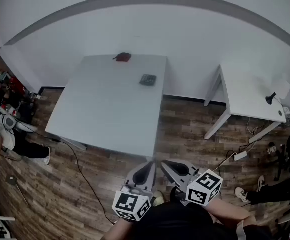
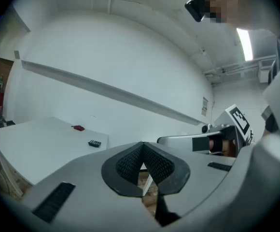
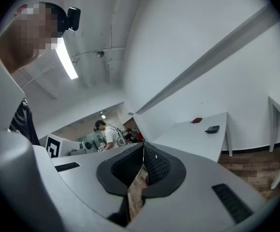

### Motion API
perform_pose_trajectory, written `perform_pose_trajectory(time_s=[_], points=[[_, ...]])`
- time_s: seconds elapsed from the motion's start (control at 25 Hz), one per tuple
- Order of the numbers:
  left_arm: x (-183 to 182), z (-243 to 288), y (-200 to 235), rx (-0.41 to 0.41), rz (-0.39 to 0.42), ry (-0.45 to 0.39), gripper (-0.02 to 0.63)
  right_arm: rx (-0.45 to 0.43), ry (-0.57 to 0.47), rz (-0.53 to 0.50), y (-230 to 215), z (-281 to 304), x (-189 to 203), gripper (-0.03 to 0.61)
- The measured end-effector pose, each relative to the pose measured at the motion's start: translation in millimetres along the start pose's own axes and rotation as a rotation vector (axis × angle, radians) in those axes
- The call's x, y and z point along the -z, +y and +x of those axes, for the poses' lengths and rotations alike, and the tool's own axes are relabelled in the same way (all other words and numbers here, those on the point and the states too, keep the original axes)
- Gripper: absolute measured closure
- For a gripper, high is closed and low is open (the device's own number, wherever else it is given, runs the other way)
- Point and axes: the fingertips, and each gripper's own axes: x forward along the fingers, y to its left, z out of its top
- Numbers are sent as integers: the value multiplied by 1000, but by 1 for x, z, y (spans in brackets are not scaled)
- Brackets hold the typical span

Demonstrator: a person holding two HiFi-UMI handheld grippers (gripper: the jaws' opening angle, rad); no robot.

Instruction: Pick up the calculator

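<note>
The calculator (image 1: 148,79) is a small dark slab lying near the far right corner of the white table (image 1: 110,114). It also shows small and distant as the calculator (image 2: 94,143) in the left gripper view and the calculator (image 3: 212,128) in the right gripper view. My left gripper (image 1: 145,171) and right gripper (image 1: 177,168) hang side by side close to my body, over the wood floor short of the table's near edge. The left gripper (image 2: 142,150) is shut with nothing in it. The right gripper (image 3: 143,152) is shut too, its jaws empty.
A red object (image 1: 123,57) lies at the table's far edge, left of the calculator. A second white table (image 1: 245,96) stands to the right with a black item (image 1: 271,98) on it. A cable (image 1: 80,171) and a power strip (image 1: 241,155) lie on the floor. A person (image 1: 2,131) sits at the left.
</note>
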Motion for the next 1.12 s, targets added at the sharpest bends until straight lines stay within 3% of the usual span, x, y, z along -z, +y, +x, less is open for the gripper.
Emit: perform_pose_trajectory(time_s=[0.6, 1.12], points=[[-27, 71, 73, -48, 6, -33, 607, -95, 30, 43, -69, 90, -32, 565], [-63, 137, 134, -165, 31, -23, 607, -196, 25, 152, -146, 172, -77, 565]])
